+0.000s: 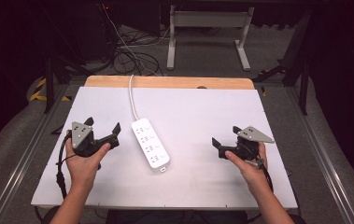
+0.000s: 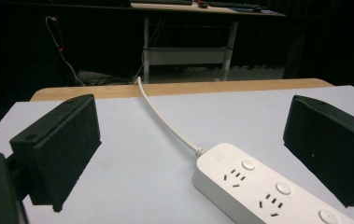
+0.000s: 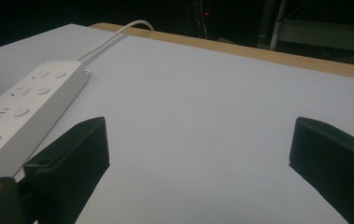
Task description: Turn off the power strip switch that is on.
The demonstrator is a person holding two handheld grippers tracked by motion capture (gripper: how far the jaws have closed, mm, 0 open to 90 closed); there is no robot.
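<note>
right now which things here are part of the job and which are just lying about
Part of the job:
power strip with its white cord
left gripper, open beside the strip
right gripper, open, farther off

Just lying about:
cables on the floor
white desk frame behind the table

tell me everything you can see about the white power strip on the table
The power strip is a long white block, plastic by its look, with rounded corners. Four socket groups run along its top, each beside a round button. It lies flat on the white table, slightly diagonal, between the two open grippers, touched by neither. Its white cable leaves the far end and runs over the table's far edge.
</note>
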